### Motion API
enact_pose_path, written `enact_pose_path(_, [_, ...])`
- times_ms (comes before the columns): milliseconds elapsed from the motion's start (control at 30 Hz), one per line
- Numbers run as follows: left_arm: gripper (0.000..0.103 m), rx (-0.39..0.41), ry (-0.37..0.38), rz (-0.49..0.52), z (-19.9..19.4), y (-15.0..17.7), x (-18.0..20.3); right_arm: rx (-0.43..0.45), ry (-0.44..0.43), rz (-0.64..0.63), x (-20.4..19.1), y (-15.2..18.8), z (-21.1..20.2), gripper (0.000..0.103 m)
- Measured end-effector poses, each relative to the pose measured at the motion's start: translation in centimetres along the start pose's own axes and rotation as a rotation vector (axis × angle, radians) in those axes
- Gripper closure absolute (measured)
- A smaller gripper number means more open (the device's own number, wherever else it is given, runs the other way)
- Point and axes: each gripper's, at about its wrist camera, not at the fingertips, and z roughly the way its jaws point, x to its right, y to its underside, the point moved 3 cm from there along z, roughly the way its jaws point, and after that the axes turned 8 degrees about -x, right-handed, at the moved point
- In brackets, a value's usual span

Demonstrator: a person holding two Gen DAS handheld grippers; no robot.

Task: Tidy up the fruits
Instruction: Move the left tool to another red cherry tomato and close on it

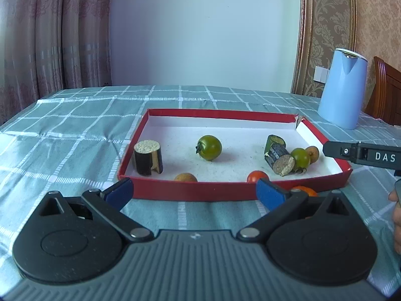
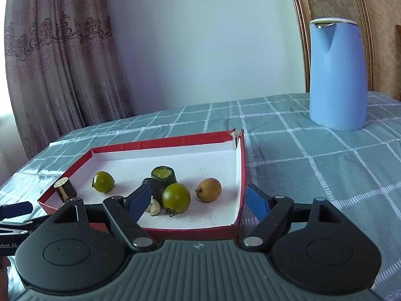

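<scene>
Inside the red box (image 1: 190, 190) lie green tomatoes (image 1: 209, 147), a red tomato (image 1: 257, 176) and dark cut pieces (image 1: 147, 157); both the left claw (image 1: 195, 192) and the right claw (image 2: 199, 202) are wide open, empty.

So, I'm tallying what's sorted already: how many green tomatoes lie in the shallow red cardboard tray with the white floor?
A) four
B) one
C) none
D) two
D: the left wrist view shows one round green tomato alone mid-tray and a second green tomato against the dark cut sugarcane piece, both on the floor of the shallow red cardboard tray.
</scene>
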Motion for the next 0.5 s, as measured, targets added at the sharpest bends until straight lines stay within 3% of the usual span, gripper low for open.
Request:
enact_pose_path(267, [0.000, -0.015, -0.004, 0.006, -1.8, 1.5, -0.4, -0.032, -0.018, -0.048, -1.0, 1.0, -0.3, 0.021])
enact_pose_path(500, [0.000, -0.032, -0.100, 0.092, -1.4, 2.7, 0.3, -0.037, 0.003, -0.076, -1.4, 1.3, -0.2, 0.020])
